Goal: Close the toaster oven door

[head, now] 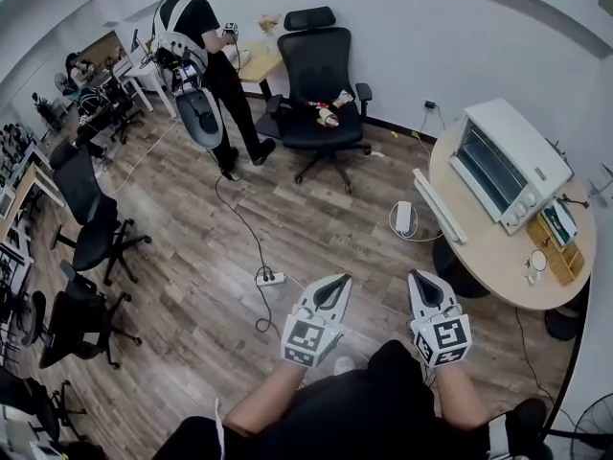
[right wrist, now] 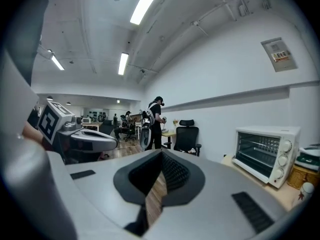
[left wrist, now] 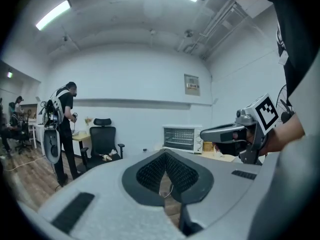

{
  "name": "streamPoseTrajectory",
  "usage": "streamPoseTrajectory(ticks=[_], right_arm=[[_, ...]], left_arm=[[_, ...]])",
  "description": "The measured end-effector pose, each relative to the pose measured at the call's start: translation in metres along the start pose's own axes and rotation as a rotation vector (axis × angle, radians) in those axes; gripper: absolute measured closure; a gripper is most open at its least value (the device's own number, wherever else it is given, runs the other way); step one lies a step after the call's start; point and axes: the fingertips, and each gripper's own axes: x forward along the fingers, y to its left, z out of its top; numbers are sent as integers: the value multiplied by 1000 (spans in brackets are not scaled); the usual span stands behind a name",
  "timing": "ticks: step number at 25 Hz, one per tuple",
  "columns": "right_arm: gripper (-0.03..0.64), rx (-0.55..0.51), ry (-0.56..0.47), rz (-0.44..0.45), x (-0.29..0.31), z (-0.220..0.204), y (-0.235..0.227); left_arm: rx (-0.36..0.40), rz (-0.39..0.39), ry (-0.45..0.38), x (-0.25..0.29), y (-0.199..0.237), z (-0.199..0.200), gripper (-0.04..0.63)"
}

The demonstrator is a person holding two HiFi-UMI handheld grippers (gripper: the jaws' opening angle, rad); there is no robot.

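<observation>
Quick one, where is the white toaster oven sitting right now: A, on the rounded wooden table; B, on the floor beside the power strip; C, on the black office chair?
A: the toaster oven stands on the rounded wooden table, close to the wall.

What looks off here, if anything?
Nothing is spilled or broken. A cable trails loose across the floor to a power strip, and small clutter sits on the chair seat. The oven door already looks shut, though the task is to close it.
</observation>
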Motion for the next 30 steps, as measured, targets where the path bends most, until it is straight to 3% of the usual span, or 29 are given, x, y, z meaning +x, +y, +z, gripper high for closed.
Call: streamPoseTrajectory(ticks=[9,20,30], right_arm=[[620,23,-36,-23,45,2,-37],[620,0,-72,-57,107,30,-173],[620,-18,-42,8,158,30,-240]], left_arm=[[-24,-14,48,49,28,-9,594],[32,-41,47,182,49,18,594],[26,-62,68,285,60,30,594]])
